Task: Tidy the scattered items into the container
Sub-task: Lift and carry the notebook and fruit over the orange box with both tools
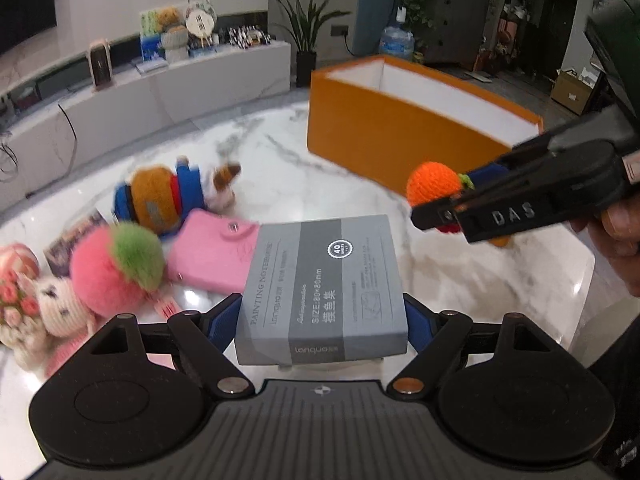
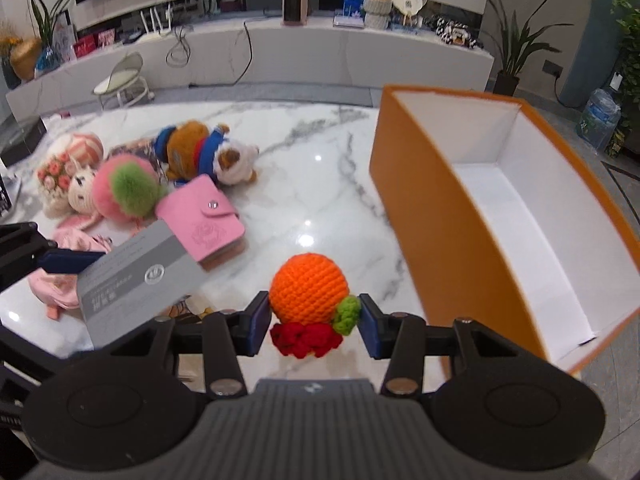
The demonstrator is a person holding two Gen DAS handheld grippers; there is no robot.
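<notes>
Box (image 2: 420,216) lies ahead-right of both tongs | right gripper (image 2: 314,322) nearer, clamped on crochet orange (image 2: 306,290) | left gripper (image 1: 322,316) clamps notepad (image 1: 324,280) (both lifted off table).

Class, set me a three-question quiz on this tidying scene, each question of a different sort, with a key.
1. True or false: the orange box already holds a toy.
2. Which does the left gripper hold? A) pink wallet B) grey notepad C) teddy
3. Fill in: the right gripper is shut on the crochet ____.

Key
1. False: only its white inside shows, empty where visible.
2. B: both pads press on its sides, and it is off the table.
3. Orange. The pink wallet and teddy lie on the table.
</notes>
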